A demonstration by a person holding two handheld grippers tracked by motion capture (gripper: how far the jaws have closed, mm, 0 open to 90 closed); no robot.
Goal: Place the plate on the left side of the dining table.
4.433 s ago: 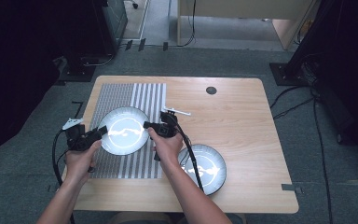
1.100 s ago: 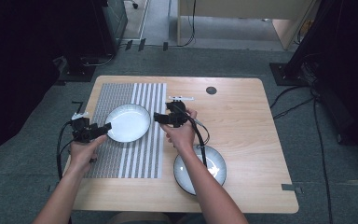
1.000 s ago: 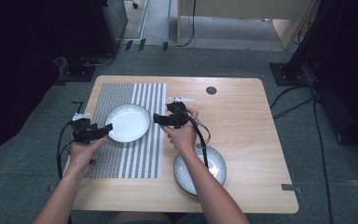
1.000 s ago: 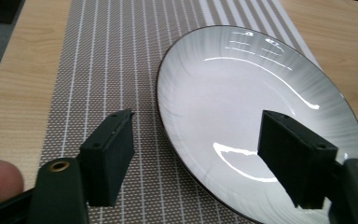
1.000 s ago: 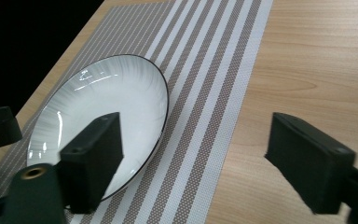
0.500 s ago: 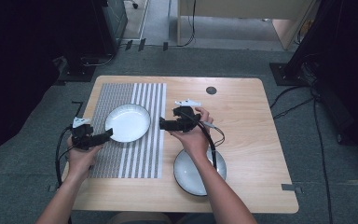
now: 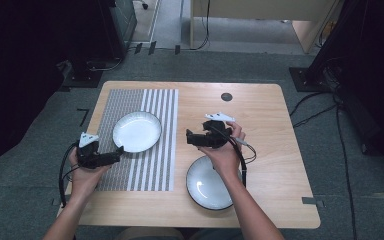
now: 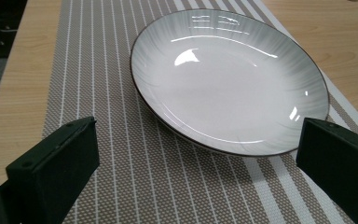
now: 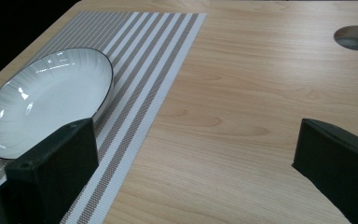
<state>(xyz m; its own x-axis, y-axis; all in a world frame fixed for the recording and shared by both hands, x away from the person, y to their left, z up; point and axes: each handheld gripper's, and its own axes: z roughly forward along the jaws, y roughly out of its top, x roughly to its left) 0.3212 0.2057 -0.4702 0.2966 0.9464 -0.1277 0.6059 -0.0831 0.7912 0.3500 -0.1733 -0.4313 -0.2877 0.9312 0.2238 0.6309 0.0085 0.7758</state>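
Wooden tabletop, rectangular, long axis across the high view; round cable hole near far edge. Striped placemat on left half, stripes and long axis running near-to-far. White plate with dark rim, flat on far part of placemat, face up; round, so no long axis or heading to note. Second plate, same kind, on bare wood near front edge, partly under right forearm, well apart from first. No brand, label or writing legible anywhere.

Left tool over placemat, pointing at near-left rim of white plate, just beside it, not touching; jaws just been opening, now wide apart, nothing between pads. Right tool over bare wood between placemat edge and second plate, pointing left toward white plate; jaws just been opening too, wide apart, empty.
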